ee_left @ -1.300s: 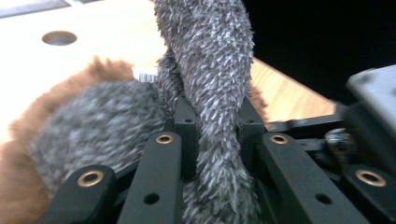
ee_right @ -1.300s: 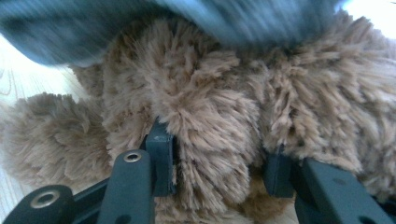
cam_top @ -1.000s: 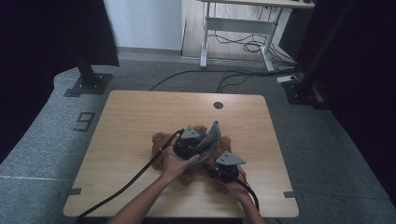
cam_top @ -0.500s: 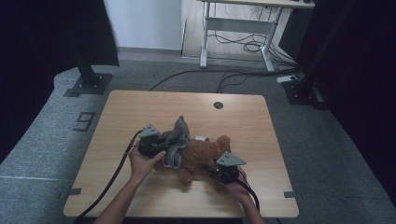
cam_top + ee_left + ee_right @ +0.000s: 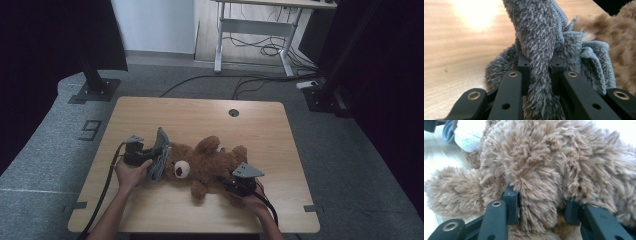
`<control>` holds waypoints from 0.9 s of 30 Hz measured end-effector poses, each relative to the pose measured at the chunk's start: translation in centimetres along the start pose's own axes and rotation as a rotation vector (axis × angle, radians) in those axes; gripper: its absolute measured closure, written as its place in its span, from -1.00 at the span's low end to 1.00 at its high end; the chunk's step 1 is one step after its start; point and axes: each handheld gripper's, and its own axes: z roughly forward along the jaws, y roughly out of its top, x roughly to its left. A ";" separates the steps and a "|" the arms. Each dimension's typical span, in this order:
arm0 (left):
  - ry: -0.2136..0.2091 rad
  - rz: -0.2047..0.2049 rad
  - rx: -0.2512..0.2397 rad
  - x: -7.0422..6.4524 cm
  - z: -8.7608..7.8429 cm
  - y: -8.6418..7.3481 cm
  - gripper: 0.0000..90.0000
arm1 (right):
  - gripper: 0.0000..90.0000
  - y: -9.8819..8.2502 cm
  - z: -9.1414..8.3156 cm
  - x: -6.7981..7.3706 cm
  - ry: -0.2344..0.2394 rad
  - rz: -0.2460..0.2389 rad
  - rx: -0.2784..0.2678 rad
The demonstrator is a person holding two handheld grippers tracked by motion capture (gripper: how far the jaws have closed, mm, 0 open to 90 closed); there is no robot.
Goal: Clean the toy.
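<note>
A fluffy brown teddy bear [image 5: 205, 165] lay on its back in the middle of the pale wooden table [image 5: 200, 112], a bit toward the bottom of the high view; its head pointed to the left of the frame. Right beside its head, touching it, was a fuzzy grey towel cloth [image 5: 159, 154], standing up in a bunch.

The left gripper [image 5: 150, 159] was at the left of the high view, clamped tight on the grey cloth; in the left gripper view the black jaws squeezed a thick fold of the cloth [image 5: 541, 57] between them, and the bear's brown fur [image 5: 621, 47] showed at the right edge. The right gripper [image 5: 231, 182] sat at the lower right of the bear, pinching a lump of its fur; in the right gripper view the jaws pressed into the soft brown body [image 5: 539, 202] from both sides (it looked like a leg or the tummy, I could not tell which).

I think things could go wrong here. The left gripper only held one fold, so a hard tug could make the cloth slip out; the fur pinch on the bear was soft too, so the bear might slide or roll over if the cloth snagged on its head; then the cloth could drop in a heap on the table.
</note>
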 end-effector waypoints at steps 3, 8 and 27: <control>-0.001 0.032 -0.047 -1.2 -0.7 0.7 0.72 | 0.25 0.0 0.0 0.0 0.000 0.004 0.001; -0.073 0.100 -0.133 -4.7 -2.0 2.7 0.72 | 0.25 -0.1 -0.1 -0.2 -0.001 0.006 0.001; -0.122 0.213 0.049 -12.2 5.8 4.8 0.71 | 0.24 0.0 0.0 0.1 -0.003 -0.010 0.006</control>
